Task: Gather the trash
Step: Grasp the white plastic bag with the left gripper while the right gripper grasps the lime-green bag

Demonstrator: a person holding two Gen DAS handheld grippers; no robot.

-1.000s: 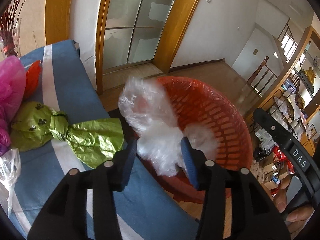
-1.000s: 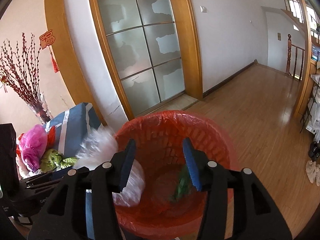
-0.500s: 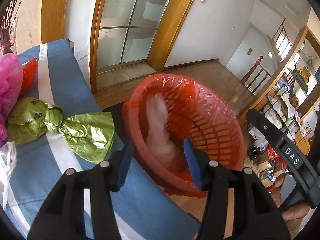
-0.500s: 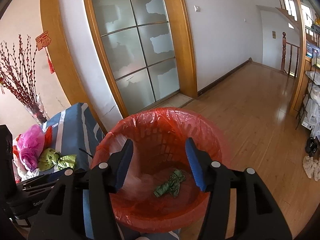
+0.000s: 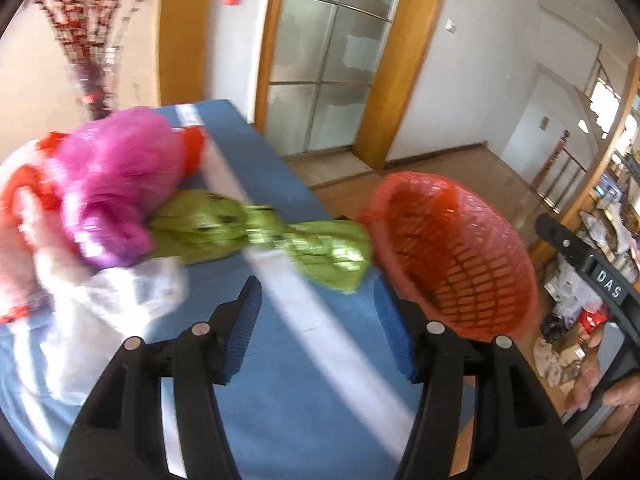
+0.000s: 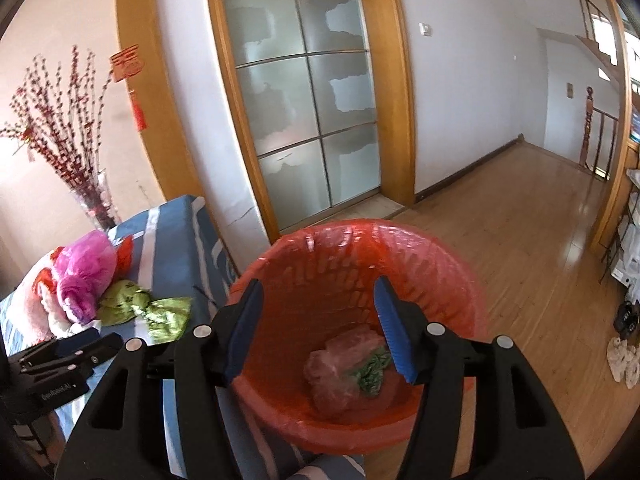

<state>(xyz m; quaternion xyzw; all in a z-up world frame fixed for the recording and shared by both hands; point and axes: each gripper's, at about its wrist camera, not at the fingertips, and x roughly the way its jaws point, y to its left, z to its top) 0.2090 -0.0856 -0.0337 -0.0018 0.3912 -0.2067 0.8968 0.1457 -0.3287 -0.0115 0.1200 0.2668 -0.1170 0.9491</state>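
I see an orange-red basket [image 6: 460, 280], a blue, white-striped cloth [image 5: 280, 380], and a green bag [image 5: 260, 236], maybe dark-printed.

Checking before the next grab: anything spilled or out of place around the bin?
Nothing spilled. The red bin stands upright with its liner seated and trash inside. The green bag and pink bag lie on the blue table, uncollected.

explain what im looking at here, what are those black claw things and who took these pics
Each black claw is a hand-held two-finger gripper; a person carries one in each hand, and a camera on each looks along its fingers. One picture comes from the left gripper, the other from the right gripper. Both grippers hold nothing; the left one's jaws are opening. On the blue striped cloth lie a green bag, a pink bag and a white bag. The red basket already holds crumpled trash.
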